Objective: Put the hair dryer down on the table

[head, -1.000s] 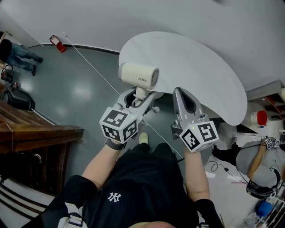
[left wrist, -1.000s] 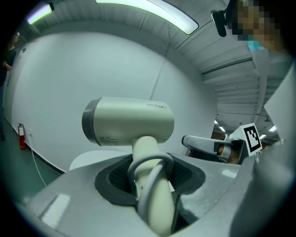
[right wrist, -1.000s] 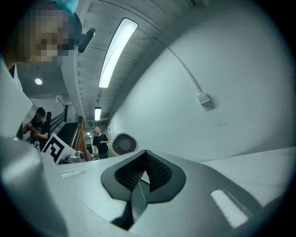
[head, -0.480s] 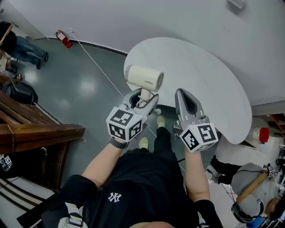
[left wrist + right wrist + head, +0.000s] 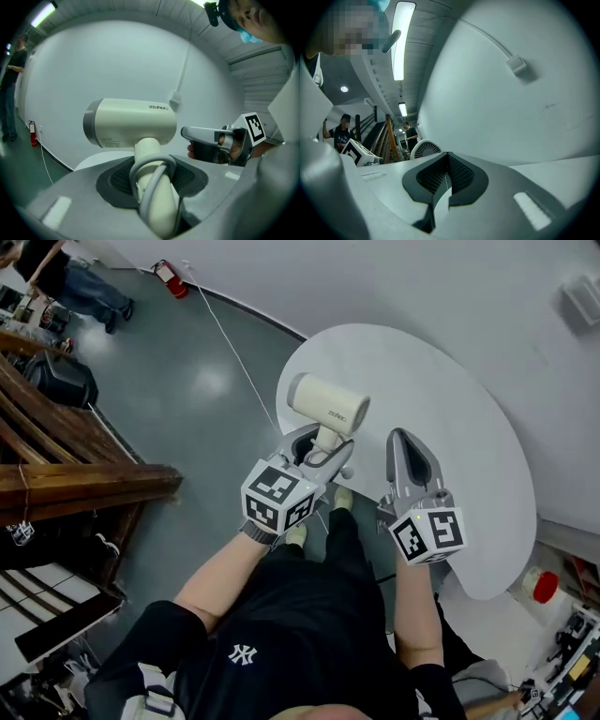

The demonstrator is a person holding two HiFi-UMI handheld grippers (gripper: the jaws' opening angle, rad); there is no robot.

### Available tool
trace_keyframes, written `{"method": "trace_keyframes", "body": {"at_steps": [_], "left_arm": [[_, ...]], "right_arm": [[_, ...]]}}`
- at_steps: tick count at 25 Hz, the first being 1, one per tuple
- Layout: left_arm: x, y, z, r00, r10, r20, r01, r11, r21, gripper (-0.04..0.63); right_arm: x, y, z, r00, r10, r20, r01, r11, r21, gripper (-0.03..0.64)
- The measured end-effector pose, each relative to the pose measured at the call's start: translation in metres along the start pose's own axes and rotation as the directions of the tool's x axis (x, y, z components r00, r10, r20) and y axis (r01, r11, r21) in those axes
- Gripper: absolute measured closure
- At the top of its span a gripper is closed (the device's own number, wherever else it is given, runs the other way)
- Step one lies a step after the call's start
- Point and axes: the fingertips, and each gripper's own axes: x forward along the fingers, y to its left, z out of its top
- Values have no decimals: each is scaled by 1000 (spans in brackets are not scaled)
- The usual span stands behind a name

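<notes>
A cream hair dryer [image 5: 329,403] stands upright in my left gripper [image 5: 323,442], which is shut on its handle. In the left gripper view the dryer's barrel [image 5: 130,123] lies level above the jaws, and its grey cord [image 5: 151,180] loops down the handle. The dryer hangs over the near left rim of the white round table [image 5: 441,399]. My right gripper [image 5: 407,451] is shut with nothing in it, just right of the dryer, over the table's near edge. In the right gripper view the dryer's rear grille [image 5: 424,149] shows at the left.
A dark wooden stair rail [image 5: 66,460] runs at the left over the grey floor. A white cable [image 5: 234,352] crosses the floor toward a red extinguisher [image 5: 167,276] by the wall. A person [image 5: 70,277] stands at the far left. A red and white thing [image 5: 541,584] lies at lower right.
Both grippers and the hair dryer have shifted right and slightly down in the head view, further over the table's rim. The left gripper's hold on the handle is unchanged.
</notes>
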Motion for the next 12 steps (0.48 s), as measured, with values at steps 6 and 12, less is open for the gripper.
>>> {"method": "trace_keyframes", "body": {"at_steps": [6,12], "left_arm": [[46,26,-30,997,61,-48,-63,997,-38,394],[81,53,-69,987,103,-121,-110,993,-53,394]], "right_arm": [[32,-41,-24,998,44,-53,-42,999,34,594],[56,-70,-55,993,62,-100,-56,996,67,594]]}}
